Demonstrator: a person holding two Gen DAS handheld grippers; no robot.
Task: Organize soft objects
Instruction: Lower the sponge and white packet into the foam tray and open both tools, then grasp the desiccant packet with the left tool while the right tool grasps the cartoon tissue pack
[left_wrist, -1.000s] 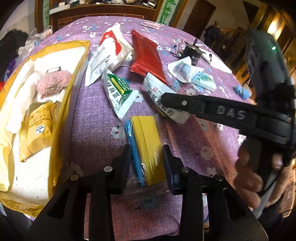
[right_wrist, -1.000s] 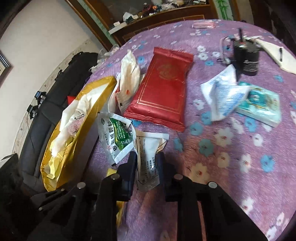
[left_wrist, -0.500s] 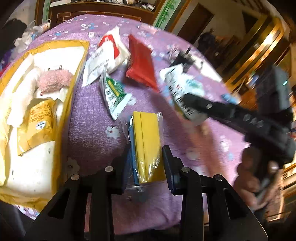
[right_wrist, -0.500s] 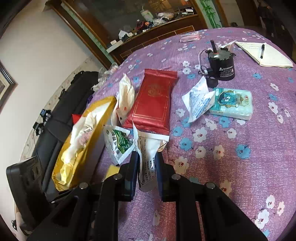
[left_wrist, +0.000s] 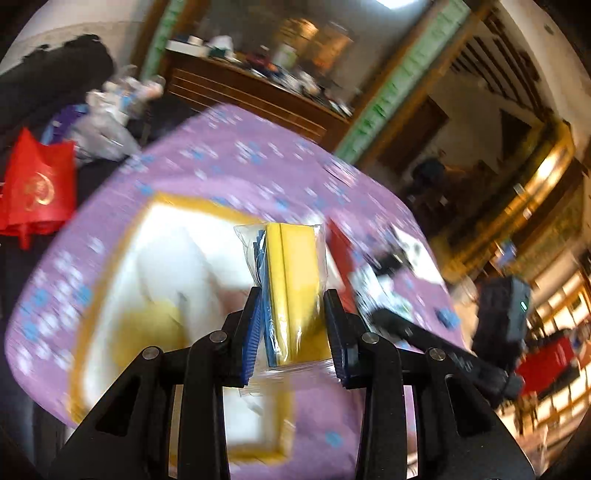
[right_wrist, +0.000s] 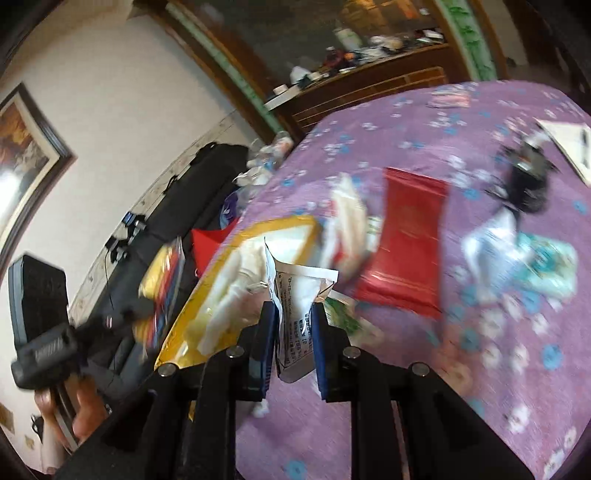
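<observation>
The left gripper is clamped on the bagged yellow sponge, the right gripper on a white sachet. Both hang near the gold-rimmed tray by the table's left edge; each should be lowered well inside the rim before letting go, one at a time.

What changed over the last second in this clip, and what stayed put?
Both packs left the table. The left gripper lifted the bagged yellow sponge pack and swung it left, over the gold tray. The right gripper raised the white sachet toward the tray too. Both grips unchanged; the red packet stayed put.
</observation>
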